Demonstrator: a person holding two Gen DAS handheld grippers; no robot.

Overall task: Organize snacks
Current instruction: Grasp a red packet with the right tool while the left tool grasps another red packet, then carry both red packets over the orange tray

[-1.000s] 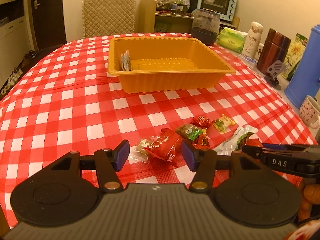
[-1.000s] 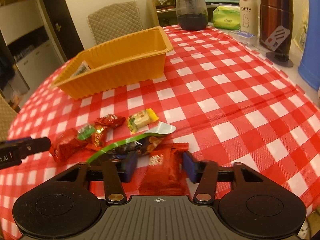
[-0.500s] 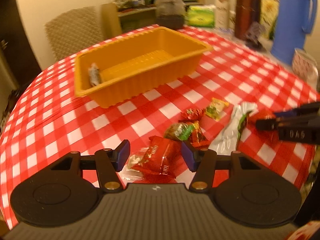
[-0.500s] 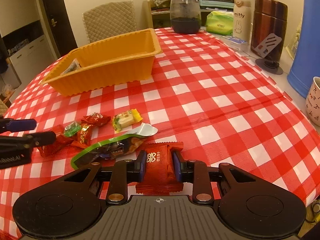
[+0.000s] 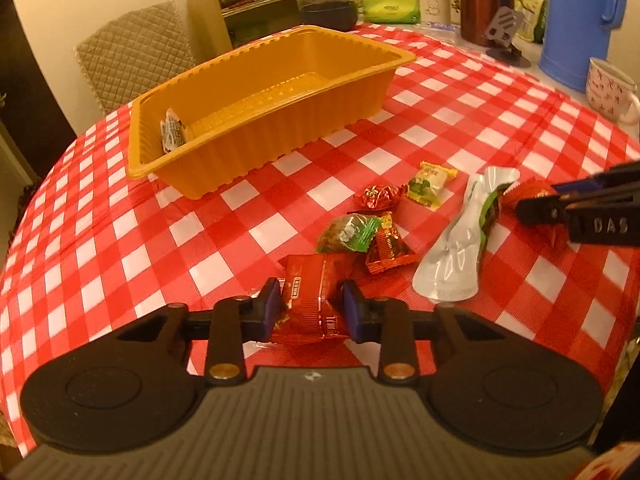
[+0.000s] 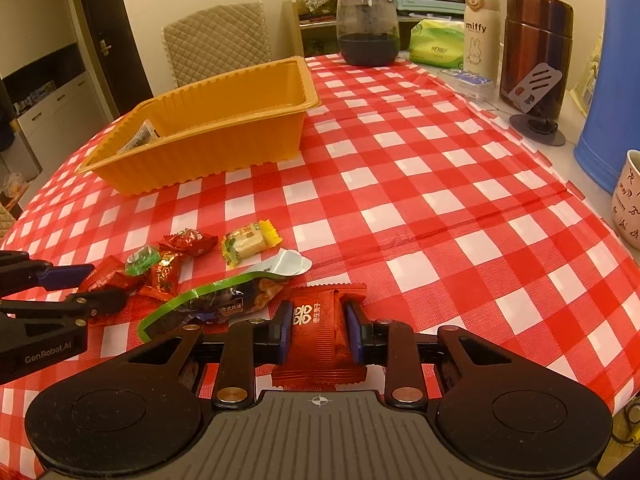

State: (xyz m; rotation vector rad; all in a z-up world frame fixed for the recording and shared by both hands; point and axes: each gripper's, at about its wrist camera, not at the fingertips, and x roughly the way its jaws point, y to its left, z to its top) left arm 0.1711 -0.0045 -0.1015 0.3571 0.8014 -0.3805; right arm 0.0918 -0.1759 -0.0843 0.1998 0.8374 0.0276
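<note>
Left gripper (image 5: 310, 306): low over the table, level, blue pads pressed on both sides of a red packet (image 5: 314, 292). Right gripper (image 6: 318, 330): same posture, pads clamped on the flanks of a second red packet (image 6: 320, 340). The two sit near each other, each one's fingers showing at the edge of the other's view.

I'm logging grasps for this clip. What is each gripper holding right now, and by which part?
The left gripper pinches a red snack packet across its near end. The right gripper clamps another red packet by its two long sides, mid-length.
</note>
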